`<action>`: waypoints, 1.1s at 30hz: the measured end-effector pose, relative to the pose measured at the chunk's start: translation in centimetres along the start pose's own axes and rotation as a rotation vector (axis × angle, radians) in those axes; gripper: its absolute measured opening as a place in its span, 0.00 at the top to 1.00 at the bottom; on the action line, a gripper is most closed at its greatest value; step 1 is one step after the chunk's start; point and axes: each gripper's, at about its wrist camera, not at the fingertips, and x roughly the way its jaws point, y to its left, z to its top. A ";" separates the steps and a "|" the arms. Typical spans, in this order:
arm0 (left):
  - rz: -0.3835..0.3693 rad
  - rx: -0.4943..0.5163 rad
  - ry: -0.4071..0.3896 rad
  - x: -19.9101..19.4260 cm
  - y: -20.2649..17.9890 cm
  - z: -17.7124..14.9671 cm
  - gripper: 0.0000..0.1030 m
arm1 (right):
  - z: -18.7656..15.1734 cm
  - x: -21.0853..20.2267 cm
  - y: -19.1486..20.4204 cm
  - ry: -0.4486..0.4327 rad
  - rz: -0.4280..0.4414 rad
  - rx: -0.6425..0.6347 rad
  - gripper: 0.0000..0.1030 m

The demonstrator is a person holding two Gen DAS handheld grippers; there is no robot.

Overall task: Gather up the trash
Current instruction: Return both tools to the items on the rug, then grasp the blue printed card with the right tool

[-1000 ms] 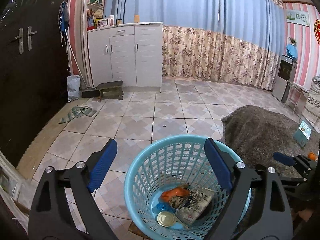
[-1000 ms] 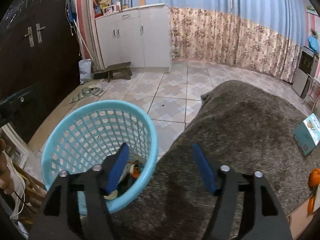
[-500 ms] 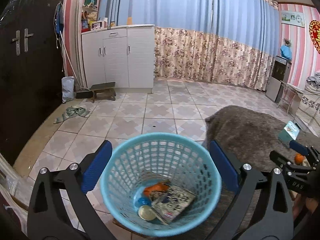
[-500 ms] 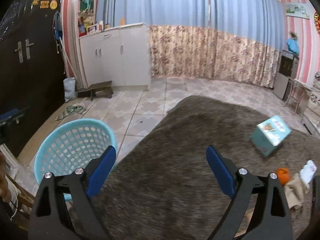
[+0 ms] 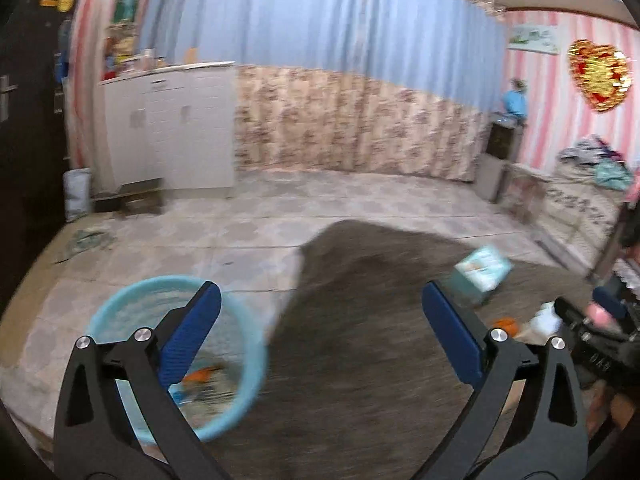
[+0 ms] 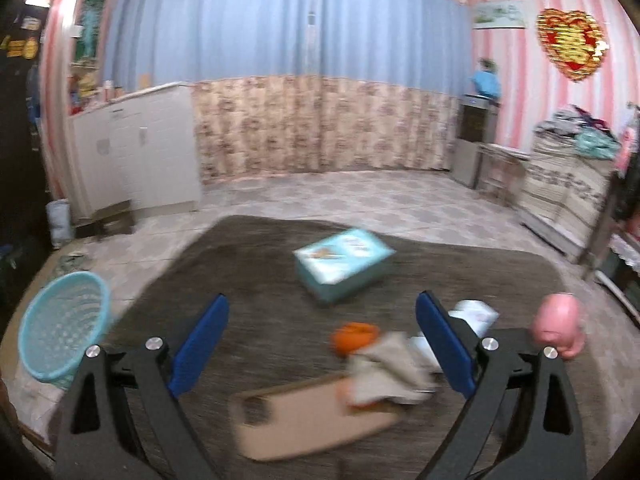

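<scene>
Both views are motion-blurred. The left gripper is spread wide and holds nothing, above the brown cloth with the basket at its left edge; the basket already contains some litter. The right gripper is likewise wide open and empty, facing the remaining items on the cloth: an orange scrap, a crumpled beige wrapper lying partly on a flat card, white papers just beside the right finger, a teal box farther off, and a pink figure at the right. Judged risks: the overlapping wrapper, scrap and card may come up together or slip out of a partial grip; the thin card offers little edge against the soft cloth; a hurried approach could knock over the pink figure, which may not be trash.
</scene>
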 end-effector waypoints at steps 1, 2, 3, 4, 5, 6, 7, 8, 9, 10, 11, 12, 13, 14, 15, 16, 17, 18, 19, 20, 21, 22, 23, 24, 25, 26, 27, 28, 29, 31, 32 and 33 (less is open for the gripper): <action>-0.033 0.013 -0.004 0.3 -2.0 0.3 0.05 | 0.3 -0.2 -1.6 0.009 -0.036 0.002 0.10; -0.056 0.026 -0.006 0.6 -3.6 0.6 0.05 | 0.5 -0.3 -3.2 0.016 -0.069 0.010 0.10; -0.077 0.036 -0.006 0.9 -4.9 0.7 0.05 | 0.6 -0.3 -4.7 0.019 -0.097 0.024 0.10; -0.105 0.043 -0.005 1.5 -6.6 0.9 0.05 | 0.7 -0.3 -5.9 0.022 -0.116 0.035 0.10; -0.126 0.047 -0.004 1.9 -7.6 0.9 0.05 | 0.7 -0.1 -7.2 0.027 -0.141 0.046 0.10; -0.148 0.052 -0.003 2.5 -9.0 1.0 0.05 | 0.4 0.0 -8.3 0.033 -0.159 0.053 0.10; -0.157 0.058 -0.002 2.9 -9.9 0.9 0.05 | 0.2 0.6 -9.8 0.050 -0.186 0.070 0.10; -0.163 0.065 -0.001 3.4 -10.7 0.8 0.05 | 0.1 1.1 -10.7 0.060 -0.200 0.086 0.10; -0.168 0.072 0.001 3.8 -11.4 0.6 0.05 | -0.2 1.7 -11.7 0.070 -0.211 0.102 0.10; -0.170 0.078 0.008 4.7 -12.0 0.4 0.05 | -0.7 2.6 -12.7 0.089 -0.226 0.123 0.10; -0.174 0.084 0.015 5.3 -12.3 0.1 0.05 | -1.1 3.6 -13.6 0.110 -0.239 0.139 0.10; -0.177 0.093 0.024 5.9 -12.5 -0.2 0.05 | -1.5 4.2 -14.1 0.121 -0.243 0.148 0.10; -0.169 0.108 0.035 6.8 -12.7 -0.9 0.05 | -2.1 5.2 -14.9 0.137 -0.248 0.165 0.10; -0.156 0.116 0.046 7.3 -12.9 -1.3 0.05 | -2.6 6.0 -15.2 0.146 -0.248 0.179 0.10; -0.146 0.118 0.062 8.0 -12.9 -1.6 0.05 | -3.0 6.7 -15.5 0.153 -0.244 0.196 0.10; -0.145 0.116 0.089 9.0 -12.8 -1.9 0.05 | -3.6 7.5 -15.5 0.164 -0.236 0.216 0.10; -0.144 0.113 0.097 9.4 -12.7 -2.1 0.05 | -4.0 8.3 -15.3 0.173 -0.227 0.232 0.10; -0.137 0.104 0.102 9.8 -12.4 -2.2 0.05 | -4.4 8.7 -14.9 0.176 -0.221 0.239 0.10; -0.116 0.089 0.111 10.4 -12.0 -2.3 0.05 | -4.7 9.8 -14.8 0.183 -0.215 0.247 0.10; -0.105 0.075 0.120 10.9 -11.6 -2.3 0.05 | -4.8 10.8 -14.5 0.199 -0.211 0.248 0.10; -0.103 0.065 0.125 11.2 -11.2 -2.4 0.05 | -5.0 11.7 -14.3 0.219 -0.206 0.248 0.10; -0.094 0.067 0.125 11.4 -10.9 -2.5 0.05 | -5.2 12.6 -13.9 0.237 -0.195 0.257 0.10; -0.077 0.079 0.122 11.5 -11.1 -2.6 0.05 | -5.3 13.0 -13.9 0.243 -0.188 0.268 0.10; -0.058 0.097 0.117 11.7 -11.1 -2.7 0.05 | -5.5 13.5 -13.9 0.248 -0.178 0.282 0.10; -0.039 0.119 0.109 11.9 -11.1 -2.7 0.05 | -5.5 14.0 -13.7 0.256 -0.172 0.292 0.10; -0.022 0.131 0.109 12.3 -11.0 -2.8 0.05 | -5.6 14.5 -13.5 0.263 -0.178 0.289 0.11; -0.016 0.133 0.115 12.7 -11.0 -2.8 0.05 | -5.6 15.1 -13.3 0.270 -0.183 0.286 0.12; -0.021 0.129 0.127 13.1 -10.9 -2.9 0.05 | -5.7 15.7 -13.1 0.281 -0.180 0.285 0.13; -0.028 0.124 0.132 13.4 -10.8 -2.9 0.05 | -5.8 16.3 -12.9 0.291 -0.180 0.283 0.19; -0.034 0.122 0.141 14.1 -10.7 -3.1 0.05 | -6.2 17.4 -12.5 0.332 -0.200 0.274 0.28; -0.036 0.123 0.143 14.3 -10.8 -3.2 0.05 | -6.3 17.5 -12.4 0.333 -0.207 0.271 0.29; -0.042 0.126 0.143 14.6 -10.8 -3.3 0.05 | -6.3 17.4 -12.3 0.335 -0.209 0.268 0.37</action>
